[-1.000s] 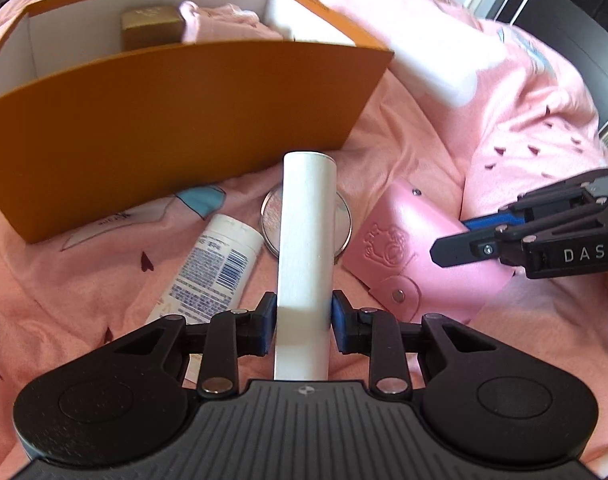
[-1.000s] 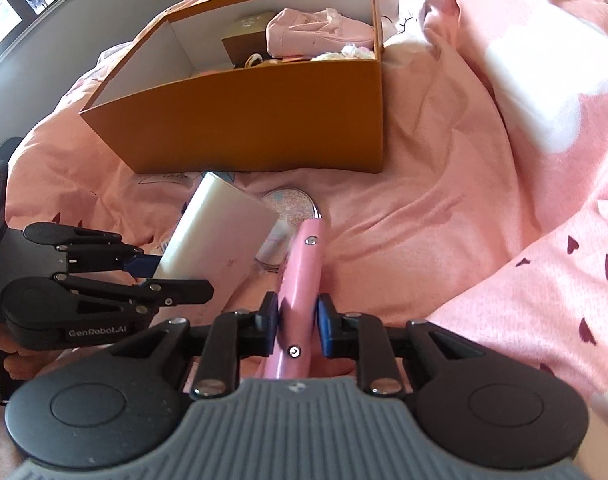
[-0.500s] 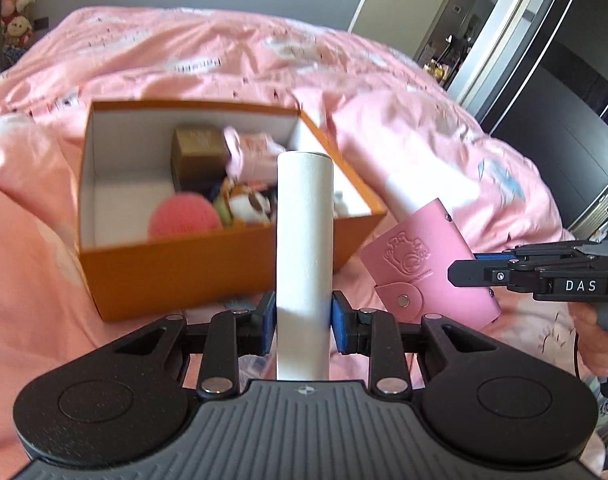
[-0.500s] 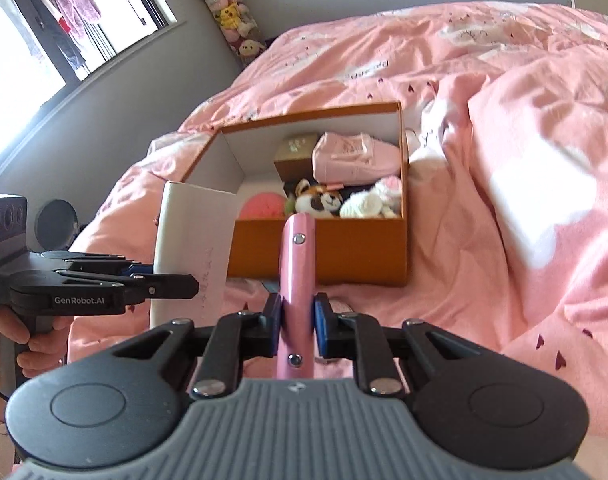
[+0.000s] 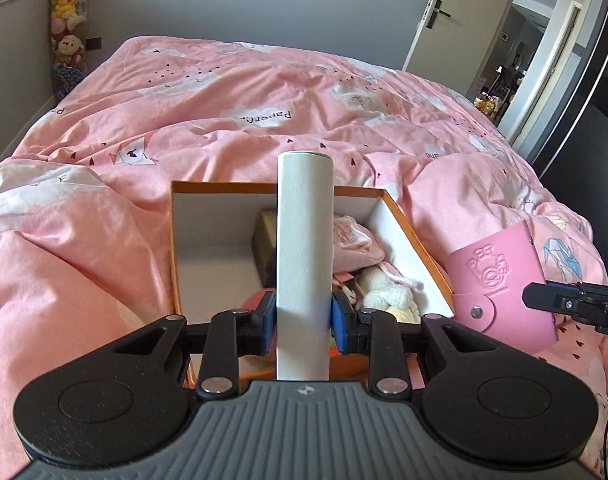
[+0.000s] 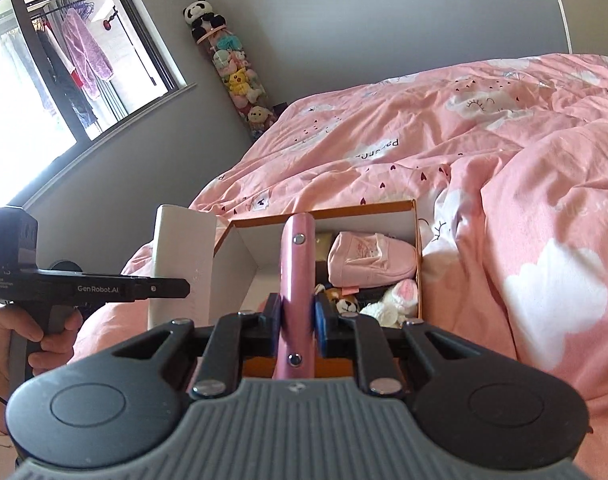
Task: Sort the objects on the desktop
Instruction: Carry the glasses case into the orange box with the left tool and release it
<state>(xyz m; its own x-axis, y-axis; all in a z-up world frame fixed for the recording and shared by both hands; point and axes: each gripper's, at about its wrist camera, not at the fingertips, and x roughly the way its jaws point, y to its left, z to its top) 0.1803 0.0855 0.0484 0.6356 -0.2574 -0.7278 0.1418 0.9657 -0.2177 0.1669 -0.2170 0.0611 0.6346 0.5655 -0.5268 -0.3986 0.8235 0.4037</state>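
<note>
The left gripper (image 5: 303,316) is clamping a white tube (image 5: 304,240) between its blue pads (image 5: 268,320), the jaws partly closed against its sides. The tube is standing up from the jaws, its top end crossing the far wall of the orange box (image 5: 411,240) in the left wrist view. The right gripper (image 6: 298,318) is pinching a pink wallet (image 6: 298,264) edge-on, the jaws nearly together on the thin leather, two metal snaps showing along the edge. From the left wrist the same wallet (image 5: 503,280) is showing its flat face with an embossed figure, held up in the air just beside the box's right wall.

The box is lying open on a pink quilt (image 5: 224,128) below both grippers. Inside it are sitting a pink cloth pouch (image 6: 371,258), a brown block (image 5: 264,236), a white plush toy (image 6: 399,300), a small brown plush (image 6: 341,300) and something round and red (image 5: 260,300), mostly hidden by the jaws.

In the right wrist view a hand (image 6: 24,336) is gripping the handle of the left gripper at the left edge. Stuffed toys (image 6: 240,76) are hanging in a column in the room's corner.
</note>
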